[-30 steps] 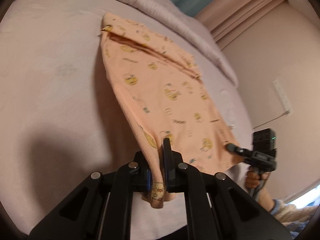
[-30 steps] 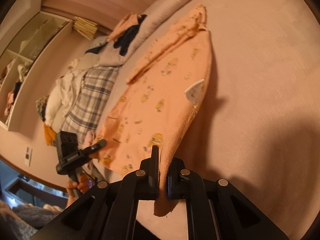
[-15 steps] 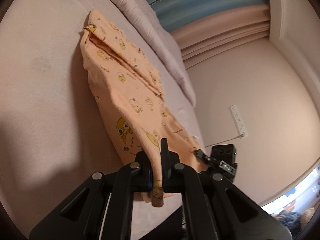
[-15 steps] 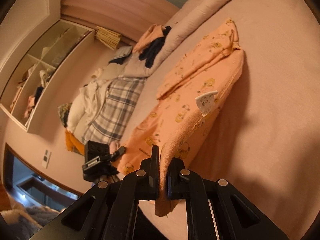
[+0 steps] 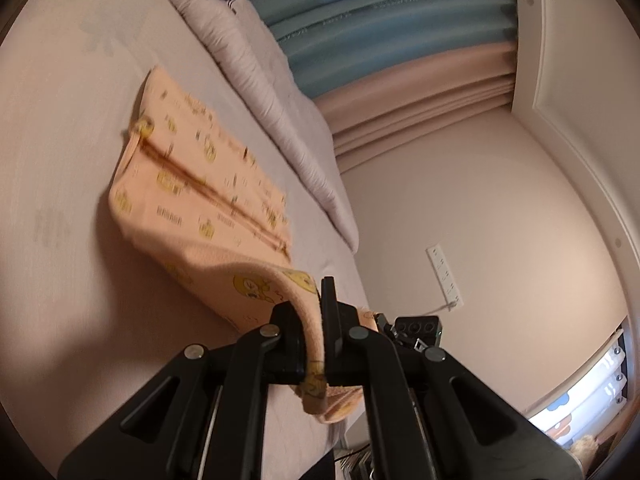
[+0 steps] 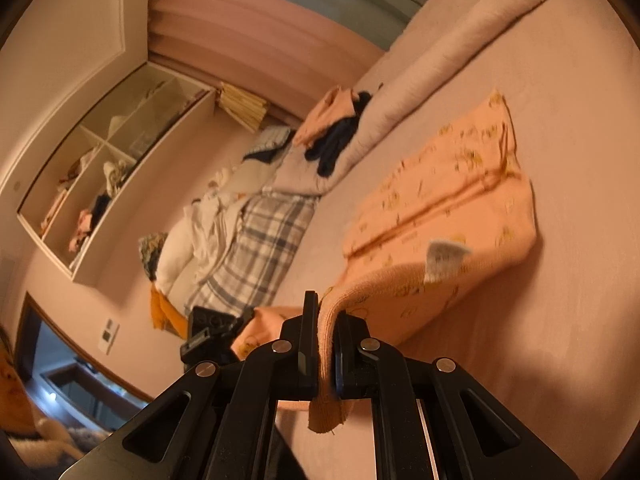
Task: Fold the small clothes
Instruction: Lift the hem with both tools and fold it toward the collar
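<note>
Garment stretches toward 11 o'clock from left gripper, toward 1 o'clock from right gripper; both pinch its near edge

Pale pink bedsheet w/ rolled grey-pink duvet along its far edge. Teal curtain over pink pleated curtain. Plain pink wall w/ white power strip. White open wall shelf, cluttered. Plaid blanket beside bed. Warm dim light.
</note>
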The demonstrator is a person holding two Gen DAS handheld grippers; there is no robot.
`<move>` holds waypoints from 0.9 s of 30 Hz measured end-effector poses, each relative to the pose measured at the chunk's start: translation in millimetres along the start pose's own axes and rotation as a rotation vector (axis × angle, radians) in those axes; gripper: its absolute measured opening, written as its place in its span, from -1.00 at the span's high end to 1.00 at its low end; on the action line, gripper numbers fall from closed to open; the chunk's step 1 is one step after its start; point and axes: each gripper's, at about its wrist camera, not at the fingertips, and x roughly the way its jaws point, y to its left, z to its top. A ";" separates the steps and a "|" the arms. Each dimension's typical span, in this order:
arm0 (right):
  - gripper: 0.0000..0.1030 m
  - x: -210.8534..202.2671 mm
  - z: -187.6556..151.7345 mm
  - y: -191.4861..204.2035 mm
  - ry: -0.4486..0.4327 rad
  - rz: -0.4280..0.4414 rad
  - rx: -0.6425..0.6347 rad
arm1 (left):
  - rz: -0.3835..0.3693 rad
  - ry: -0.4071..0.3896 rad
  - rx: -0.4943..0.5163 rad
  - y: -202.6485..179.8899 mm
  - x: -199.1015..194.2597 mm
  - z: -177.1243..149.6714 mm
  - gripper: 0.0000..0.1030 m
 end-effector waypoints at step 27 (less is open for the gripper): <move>0.81 80.4 147.4 -80.1 -0.072 -0.253 0.096 | 0.211 -0.073 -0.169 98.4 85.7 162.2 0.97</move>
